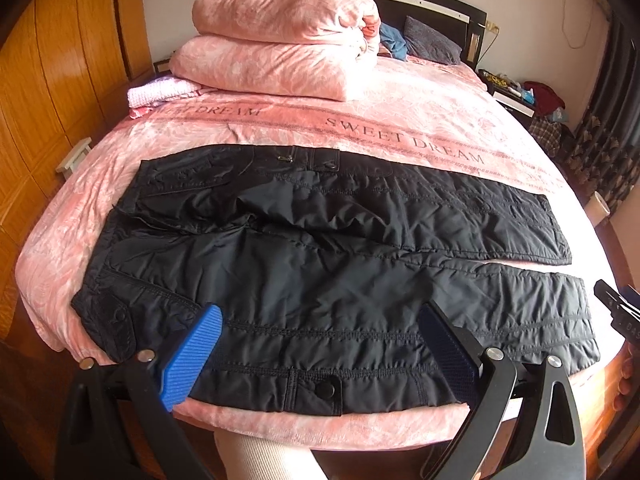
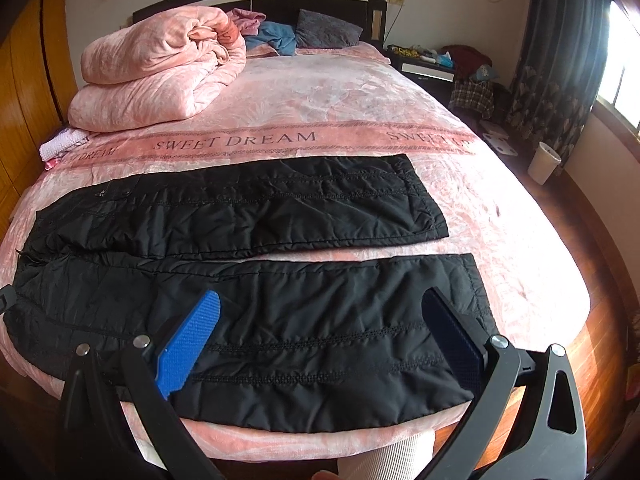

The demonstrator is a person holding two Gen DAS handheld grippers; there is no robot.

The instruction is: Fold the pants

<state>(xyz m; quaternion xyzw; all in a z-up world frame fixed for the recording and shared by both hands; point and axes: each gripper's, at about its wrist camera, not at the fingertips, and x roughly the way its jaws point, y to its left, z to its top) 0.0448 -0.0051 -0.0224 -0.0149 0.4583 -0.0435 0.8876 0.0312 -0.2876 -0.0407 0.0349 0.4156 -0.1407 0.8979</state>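
Black quilted pants lie spread flat across the foot of the pink bed, waist to the left, both legs running right with a narrow gap between them. The pants also show in the right wrist view. My left gripper is open and empty, its blue pads hovering over the near leg close to the waist. My right gripper is open and empty above the near leg's lower half, near the cuff. Part of the right gripper shows at the left wrist view's right edge.
A folded pink quilt and pillows sit at the bed's head. A wooden wardrobe stands left. A nightstand, clutter, a white bin and curtains are on the right. My leg is at the bed's near edge.
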